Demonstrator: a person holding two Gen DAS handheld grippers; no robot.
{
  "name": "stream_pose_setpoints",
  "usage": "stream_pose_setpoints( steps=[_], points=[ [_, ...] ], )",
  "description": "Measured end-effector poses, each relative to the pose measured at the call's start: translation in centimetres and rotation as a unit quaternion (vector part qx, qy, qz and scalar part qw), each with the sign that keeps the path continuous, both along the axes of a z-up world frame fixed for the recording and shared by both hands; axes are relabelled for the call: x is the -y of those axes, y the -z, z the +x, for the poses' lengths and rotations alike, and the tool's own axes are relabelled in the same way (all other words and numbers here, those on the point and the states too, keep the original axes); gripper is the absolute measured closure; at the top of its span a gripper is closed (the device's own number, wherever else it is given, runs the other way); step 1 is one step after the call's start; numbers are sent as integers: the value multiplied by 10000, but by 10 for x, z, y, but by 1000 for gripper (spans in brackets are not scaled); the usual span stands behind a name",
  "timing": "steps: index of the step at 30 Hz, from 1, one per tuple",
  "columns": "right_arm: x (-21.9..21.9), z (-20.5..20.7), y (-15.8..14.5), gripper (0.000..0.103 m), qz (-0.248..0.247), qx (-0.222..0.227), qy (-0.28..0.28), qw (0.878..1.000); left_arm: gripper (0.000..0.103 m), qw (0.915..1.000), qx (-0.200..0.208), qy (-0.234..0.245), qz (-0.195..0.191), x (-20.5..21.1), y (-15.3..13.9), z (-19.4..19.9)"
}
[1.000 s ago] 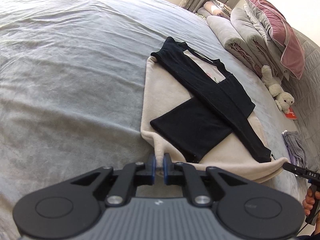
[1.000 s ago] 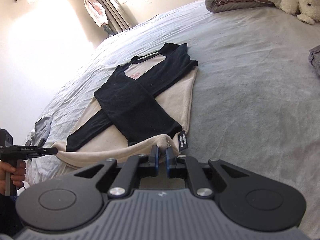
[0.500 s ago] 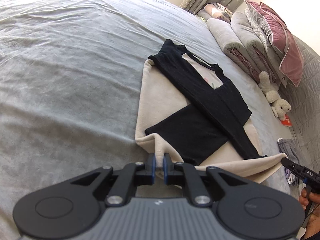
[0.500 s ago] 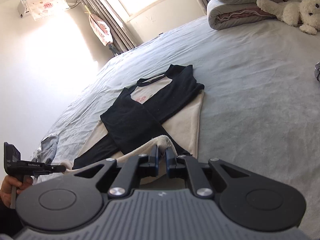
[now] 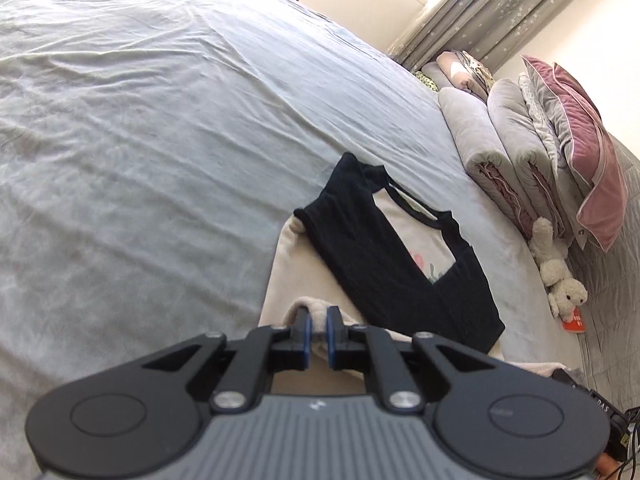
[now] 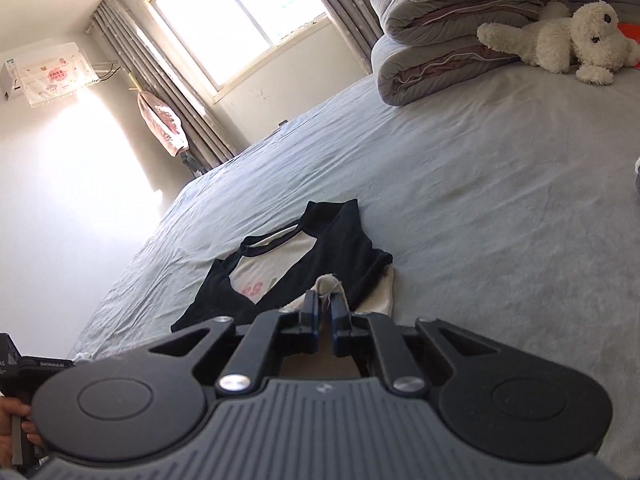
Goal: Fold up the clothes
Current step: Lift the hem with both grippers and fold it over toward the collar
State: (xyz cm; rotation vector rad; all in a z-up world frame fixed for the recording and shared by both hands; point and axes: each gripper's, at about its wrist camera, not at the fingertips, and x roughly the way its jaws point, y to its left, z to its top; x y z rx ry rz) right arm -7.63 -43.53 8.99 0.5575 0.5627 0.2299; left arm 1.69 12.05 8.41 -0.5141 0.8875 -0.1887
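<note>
Left black two-finger gripper (image 5: 316, 330): blue-padded fingers (image 5: 306, 334) nearly closed, a fold of cream hem pinched between them. The cloth bunches up just past the fingertips.

Right black two-finger gripper (image 6: 325, 312): fingers close together, a small peak of the same cream fabric standing up between the tips, a loose thread showing. It has hold of the hem's other corner.

The garment, a cream long-sleeved top with black sleeves and black neck trim (image 5: 384, 248), lies on the pale grey bedsheet (image 5: 140, 140) directly ahead of both grippers. Sleeves are folded inward across the chest, crossing over the cream body. A pink print shows below the neckline (image 6: 252, 290). The collar end lies farthest from the grippers; the hem end is lifted off the sheet and held at gripper level.

Beyond the garment, to the right of the left gripper: rolled grey quilts (image 5: 500, 152) stacked against the bed's far side, a dusty-pink pillow (image 5: 580, 152) on top, a white plush dog (image 5: 560, 280) lying beside them.

From the right wrist view, a hand (image 6: 16, 420) grips the other tool's handle at the lower left edge.
</note>
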Motion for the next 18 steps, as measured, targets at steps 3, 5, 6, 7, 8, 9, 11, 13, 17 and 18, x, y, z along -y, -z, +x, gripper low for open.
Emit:
stream_pose_setpoints(
  steps=[3,5,6,7,8,9,11,13,17,18],
  points=[
    [1,44,5,95,9,-111,132,9999,95,9998,16,-98,177,8,-3,48],
    [2,74,8,95,15,-185,220,9996,96,9995,28,-148,283,14,-5,82],
    [2,89,10,96,17,-222,264,9994,95,9993,38,-209,295,17,-5,102],
    [3,104,12,96,20,-259,308,9992,96,9992,47,-271,306,20,-4,122],
    [3,118,14,96,23,-296,352,9989,96,9989,35,-339,316,22,-1,139],
    [4,133,15,96,26,-333,396,9987,96,9986,23,-407,325,25,1,156],
    [5,162,19,96,33,-409,484,9980,96,9982,-24,-490,331,29,8,184],
    [10,183,27,97,90,-530,573,9969,96,9981,-96,-521,324,34,16,207],
    [18,216,43,100,87,-789,800,9936,95,9973,-302,-608,289,42,33,247],
    [18,217,45,100,57,-785,759,9940,95,9967,-399,-648,265,42,39,253]
  ],
)
